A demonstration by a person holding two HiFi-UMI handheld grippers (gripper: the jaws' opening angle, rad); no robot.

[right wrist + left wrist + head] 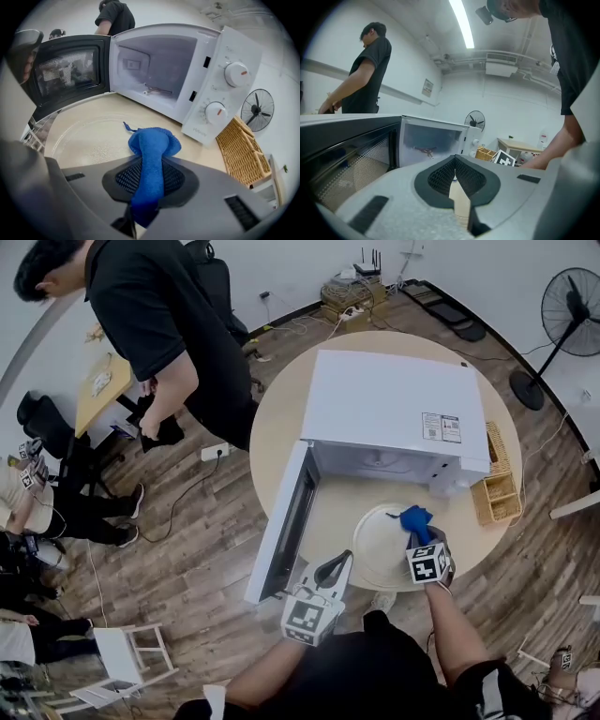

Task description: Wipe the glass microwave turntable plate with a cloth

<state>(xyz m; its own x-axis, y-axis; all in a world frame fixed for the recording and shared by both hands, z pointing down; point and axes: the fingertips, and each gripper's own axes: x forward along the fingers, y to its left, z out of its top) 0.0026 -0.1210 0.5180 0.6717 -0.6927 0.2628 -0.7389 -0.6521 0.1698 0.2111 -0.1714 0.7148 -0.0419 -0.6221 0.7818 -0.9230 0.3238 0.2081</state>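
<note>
The clear glass turntable plate (378,547) (84,136) lies flat on the round table in front of the open microwave. My right gripper (421,534) (151,158) is shut on a blue cloth (415,517) (153,149), whose bunched end rests over the plate's right part. At the table's near edge, left of the plate, my left gripper (335,569) (454,161) is shut with nothing in it; it is not touching the plate.
The white microwave (394,409) (161,65) stands with its door (281,526) (65,75) swung open to the left. A wicker basket (497,486) (240,151) sits at its right. A person (173,329) stands beyond the table's left side; a fan (570,306) stands back right.
</note>
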